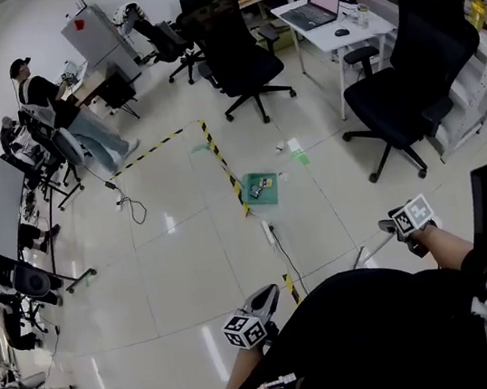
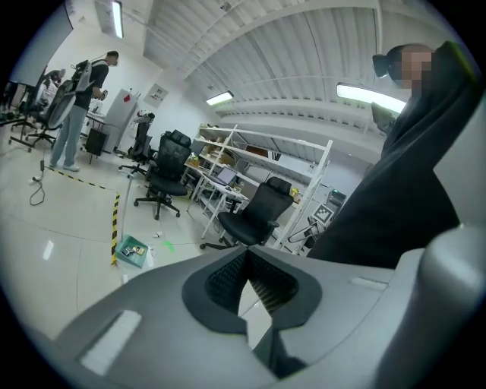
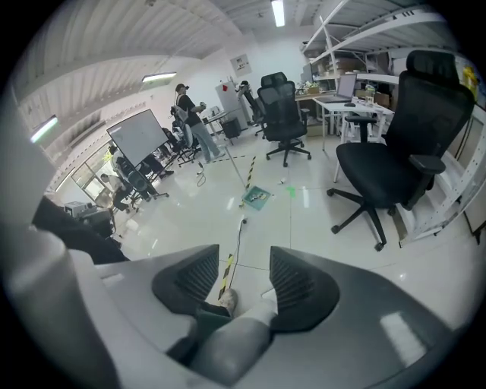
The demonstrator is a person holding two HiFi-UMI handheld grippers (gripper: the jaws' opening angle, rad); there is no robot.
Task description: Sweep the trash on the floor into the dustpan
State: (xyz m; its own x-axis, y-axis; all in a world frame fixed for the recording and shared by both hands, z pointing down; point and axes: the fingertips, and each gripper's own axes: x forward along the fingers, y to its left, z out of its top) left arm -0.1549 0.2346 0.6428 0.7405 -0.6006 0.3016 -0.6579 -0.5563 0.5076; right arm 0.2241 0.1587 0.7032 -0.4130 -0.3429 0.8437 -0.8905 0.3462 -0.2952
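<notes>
Left gripper point(image 2: 247, 262) clenched, empty; right gripper point(image 3: 244, 277) released, jaws apart, empty. Green dustpan point(image 1: 261, 187) lies far off on glossy tiled floor point(image 1: 190, 261), beside striped tape point(image 1: 220, 161); office chairs point(image 1: 234, 48) beyond.

White tiled floor point(image 1: 193, 279) with dustpan point(image 1: 261, 187), striped tape point(image 1: 221, 160), cable point(image 1: 276, 241)

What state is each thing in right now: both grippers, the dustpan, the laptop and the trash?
Left gripper: jaws shut, nothing between them.
Right gripper: jaws open, nothing held.
Dustpan: lying flat on the floor, a few bits on it.
Laptop: lid open.
White scrap: loose on the floor, outside the dustpan.
</notes>
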